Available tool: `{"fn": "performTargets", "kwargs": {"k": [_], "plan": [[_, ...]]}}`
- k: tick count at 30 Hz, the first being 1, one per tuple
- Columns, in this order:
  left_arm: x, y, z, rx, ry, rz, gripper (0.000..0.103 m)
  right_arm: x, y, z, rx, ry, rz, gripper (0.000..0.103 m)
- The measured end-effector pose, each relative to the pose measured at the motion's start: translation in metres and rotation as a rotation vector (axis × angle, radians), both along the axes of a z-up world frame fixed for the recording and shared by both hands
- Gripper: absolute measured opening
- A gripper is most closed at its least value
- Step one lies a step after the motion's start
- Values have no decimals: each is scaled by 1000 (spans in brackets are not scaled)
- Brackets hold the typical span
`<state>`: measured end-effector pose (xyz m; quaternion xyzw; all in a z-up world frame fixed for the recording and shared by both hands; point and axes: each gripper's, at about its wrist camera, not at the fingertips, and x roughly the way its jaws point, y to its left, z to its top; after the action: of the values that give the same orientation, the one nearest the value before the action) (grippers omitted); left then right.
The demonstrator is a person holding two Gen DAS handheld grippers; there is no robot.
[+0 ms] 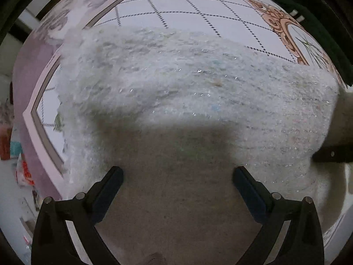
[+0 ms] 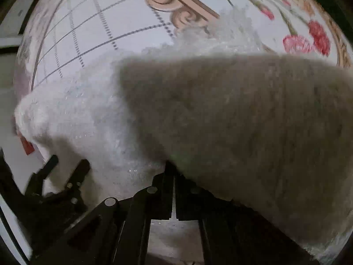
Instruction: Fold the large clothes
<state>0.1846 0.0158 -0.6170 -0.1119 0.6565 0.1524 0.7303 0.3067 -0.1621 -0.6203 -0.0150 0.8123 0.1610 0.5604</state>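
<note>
Right gripper pinches my sweater on the bedspread, lifting an edge to fold; left gripper hovers spread apart above it, ready to steady.

place: home bedroom | evidence: floral quilted bedspread on bed, clutter on floor

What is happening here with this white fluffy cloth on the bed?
A person with a gripper in each hand is folding a white fuzzy sweater on a patterned bedspread. The right gripper is shut on the sweater and holds a flap of it raised in front of its camera. The left gripper is open, with nothing between its fingers, just above the garment. The fold is underway, not finished. A dark green garment lies at the far edge.
</note>
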Motion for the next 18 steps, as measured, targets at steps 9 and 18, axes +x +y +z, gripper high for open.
{"fn": "performTargets", "kwargs": {"k": [9,18], "plan": [[0,-9,-5,89,-111,20,103,6,18,-10,-76,54,25,0],[18,-42,56,63,-131,-95,103,-5,-123,109,60,-283,-365,15]]}}
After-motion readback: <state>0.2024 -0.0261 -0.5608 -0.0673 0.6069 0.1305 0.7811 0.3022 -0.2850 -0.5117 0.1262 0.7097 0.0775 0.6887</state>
